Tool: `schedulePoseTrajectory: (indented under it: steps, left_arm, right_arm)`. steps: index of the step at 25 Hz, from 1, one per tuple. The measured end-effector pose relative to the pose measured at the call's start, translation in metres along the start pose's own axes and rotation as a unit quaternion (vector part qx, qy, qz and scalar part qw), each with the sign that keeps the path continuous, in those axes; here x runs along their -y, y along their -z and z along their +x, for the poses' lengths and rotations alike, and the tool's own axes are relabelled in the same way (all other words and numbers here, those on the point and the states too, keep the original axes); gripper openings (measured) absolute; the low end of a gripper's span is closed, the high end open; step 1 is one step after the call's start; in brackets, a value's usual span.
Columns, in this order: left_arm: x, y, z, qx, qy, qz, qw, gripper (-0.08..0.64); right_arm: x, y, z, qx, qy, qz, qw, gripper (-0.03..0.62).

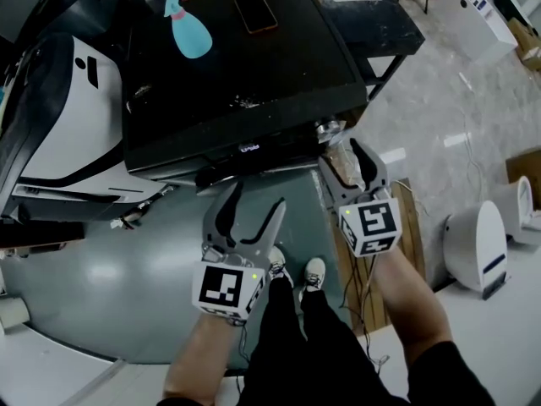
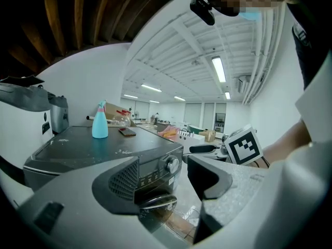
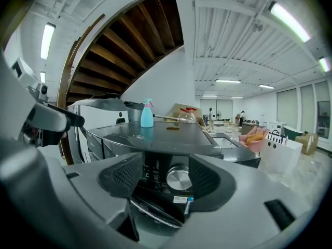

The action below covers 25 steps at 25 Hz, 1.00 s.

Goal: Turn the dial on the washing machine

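Note:
The black washing machine [image 1: 245, 83] stands in front of me, with its silver dial [image 1: 326, 130] at the right end of the front panel. My right gripper [image 1: 347, 155] is open just before that corner. In the right gripper view the dial [image 3: 178, 180] shows between the open jaws, a little way ahead, with nothing touching it. My left gripper [image 1: 256, 200] is open and empty, lower and to the left, in front of the door. The left gripper view shows the dial [image 2: 173, 164] past its open jaws and the right gripper's marker cube [image 2: 244, 147] beside it.
A teal spray bottle [image 1: 190, 28] and a phone [image 1: 255, 13] lie on the machine's lid. A white appliance [image 1: 59, 108] stands to the left, and a white device [image 1: 478, 244] and a wooden pallet [image 1: 410, 227] to the right. My feet [image 1: 296, 271] are on the green floor.

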State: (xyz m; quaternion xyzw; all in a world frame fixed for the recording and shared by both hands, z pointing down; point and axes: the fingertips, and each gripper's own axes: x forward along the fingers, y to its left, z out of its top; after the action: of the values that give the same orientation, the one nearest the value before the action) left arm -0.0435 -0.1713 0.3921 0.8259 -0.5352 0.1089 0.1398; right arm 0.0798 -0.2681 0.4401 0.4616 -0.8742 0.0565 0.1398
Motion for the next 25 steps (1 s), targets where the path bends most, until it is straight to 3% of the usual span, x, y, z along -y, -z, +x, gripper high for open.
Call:
schedulePoseTrajectory:
  steps: [15, 25]
  left_arm:
    - [-0.013, 0.051, 0.051, -0.029, 0.026, -0.020, 0.9990, 0.273]
    - [-0.014, 0.065, 0.062, -0.037, 0.026, -0.028, 0.9986, 0.273]
  right_arm:
    - [0.026, 0.064, 0.056, -0.062, 0.027, -0.084, 0.994, 0.278]
    - [0.030, 0.073, 0.078, -0.049, 0.023, -0.125, 0.991, 0.282]
